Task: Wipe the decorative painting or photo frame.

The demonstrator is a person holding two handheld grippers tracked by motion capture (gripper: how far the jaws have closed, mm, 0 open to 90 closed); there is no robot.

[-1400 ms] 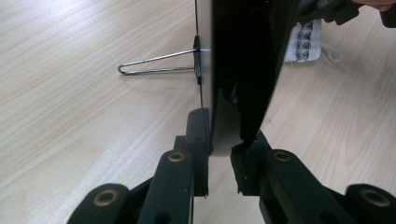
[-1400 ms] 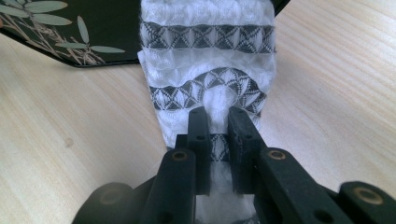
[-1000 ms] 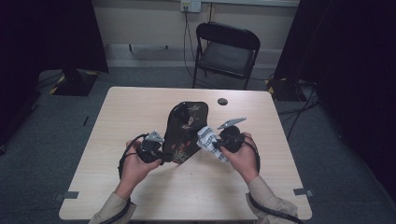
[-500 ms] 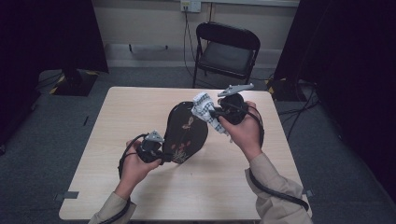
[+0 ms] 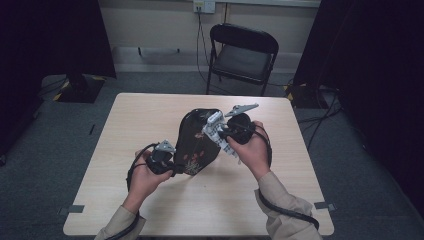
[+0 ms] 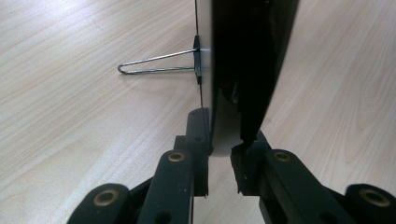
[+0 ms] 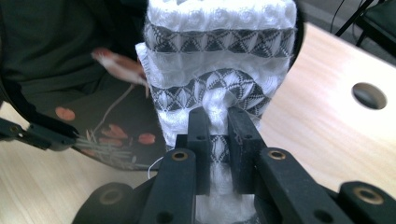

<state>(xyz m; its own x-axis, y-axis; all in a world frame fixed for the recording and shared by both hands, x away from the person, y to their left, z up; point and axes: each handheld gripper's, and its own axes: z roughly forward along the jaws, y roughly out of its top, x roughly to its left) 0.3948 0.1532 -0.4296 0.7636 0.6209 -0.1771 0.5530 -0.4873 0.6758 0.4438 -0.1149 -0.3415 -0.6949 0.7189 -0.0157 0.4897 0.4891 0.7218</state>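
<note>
Black oval tray (image 5: pixel 196 140) with a flower-and-bird pattern, tilted up on edge over the middle of the table (image 5: pixel 150 120), near rim low, far rim raised. Near rim clamped between the narrow jaws of the left tool (image 5: pixel 172 167); in the left gripper view, jaws closed on the rim of the tray (image 6: pixel 247 70), a wire stand (image 6: pixel 156 63) jutting from its back over the wood. White cloth (image 5: pixel 216 132) with grey diamond bands pinched in the shut right tool (image 5: pixel 222 134), pressed against the upper right face of the tray; same cloth (image 7: pixel 219 70) bunched ahead of the right tool (image 7: pixel 218 135) in the right gripper view.

Step judged: wiping the tray face, well underway. Next move probably a downward stroke of the cloth across the pattern, left grip held firm so the tray does not slip or twist.

Table pale wood, round hole (image 7: pixel 369 95) near the far right. Beyond it a black folding chair (image 5: pixel 242 55), grey carpet, dark curtains at both sides, wall socket (image 5: pixel 204 6) with cables.
</note>
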